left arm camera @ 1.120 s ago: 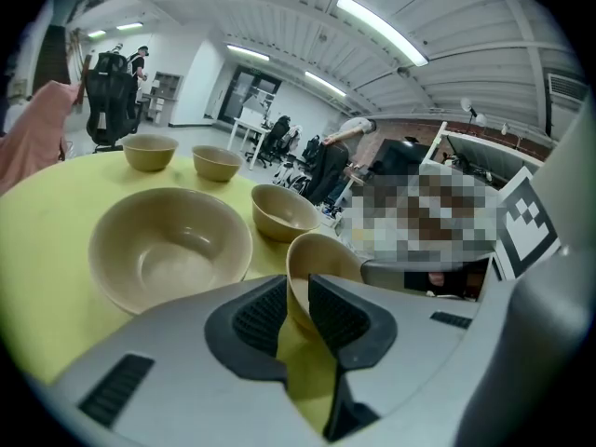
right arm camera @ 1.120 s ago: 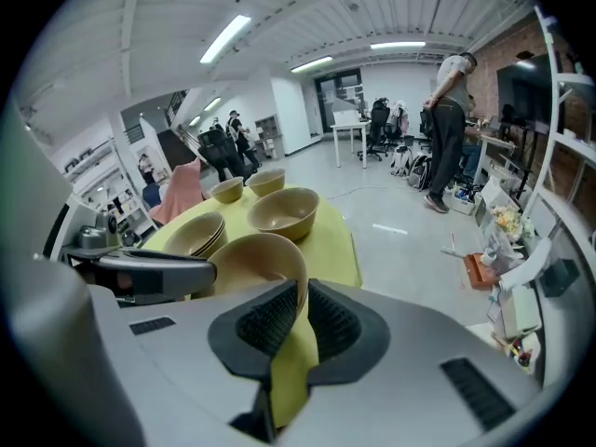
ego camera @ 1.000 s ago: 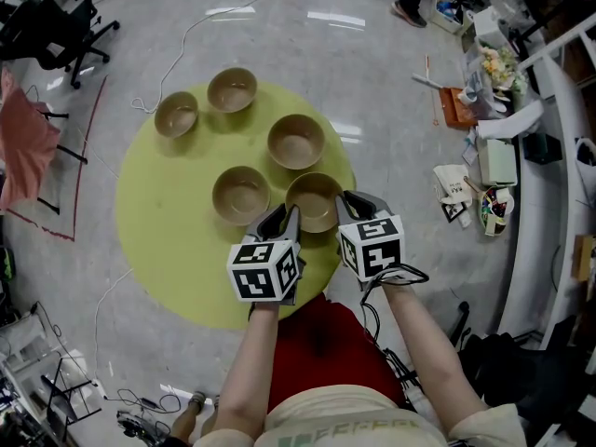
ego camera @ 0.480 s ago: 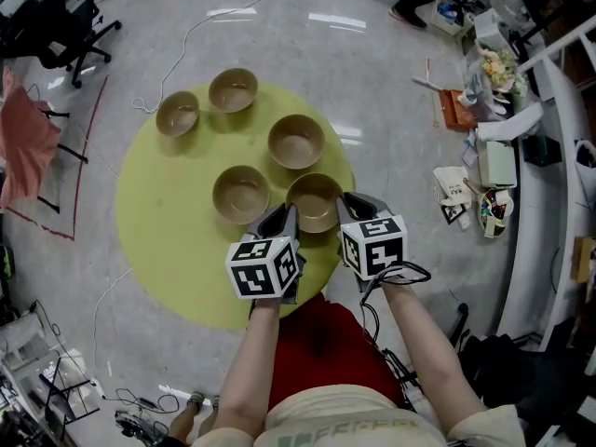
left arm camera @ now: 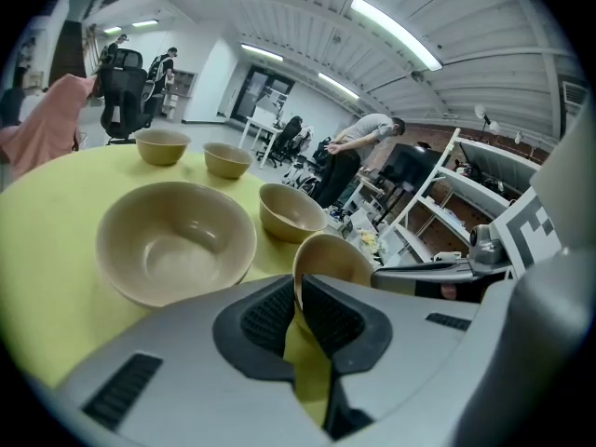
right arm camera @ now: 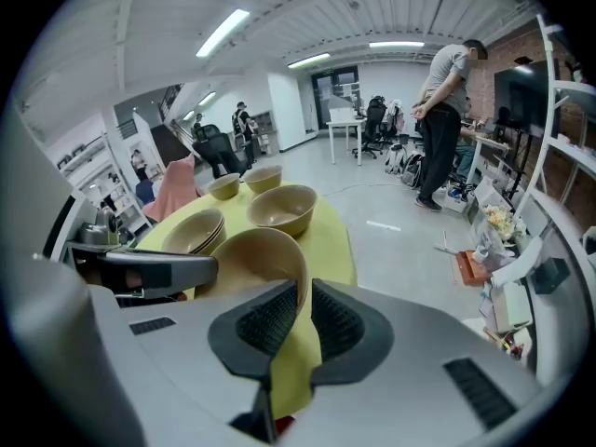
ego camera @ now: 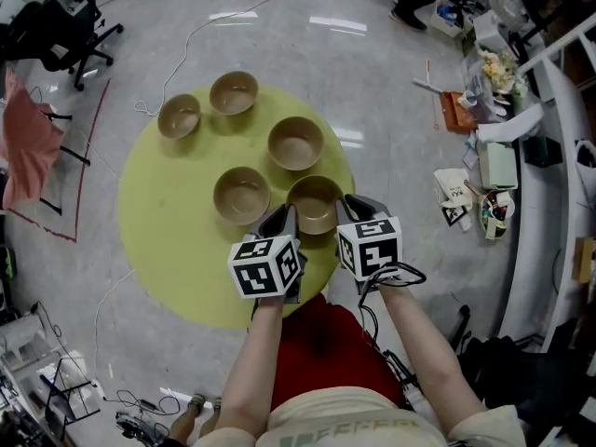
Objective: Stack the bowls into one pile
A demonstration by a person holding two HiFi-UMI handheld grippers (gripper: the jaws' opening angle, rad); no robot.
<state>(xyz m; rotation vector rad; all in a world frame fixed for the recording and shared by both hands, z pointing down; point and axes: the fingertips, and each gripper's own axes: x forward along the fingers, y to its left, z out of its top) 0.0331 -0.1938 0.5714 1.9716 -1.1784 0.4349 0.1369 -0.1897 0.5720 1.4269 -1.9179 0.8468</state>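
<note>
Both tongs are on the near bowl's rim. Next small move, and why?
Probably lift it straight up a little. The left tongs and right tongs each pinch the near bowl at opposite rim edges, with the neighbouring bowl close beside it on the yellow table, so sliding could bump that one.

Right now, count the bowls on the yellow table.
5. Far-left bowl, far bowl, right bowl, near-left bowl, which may hide another nested inside, and nearest bowl.
</note>
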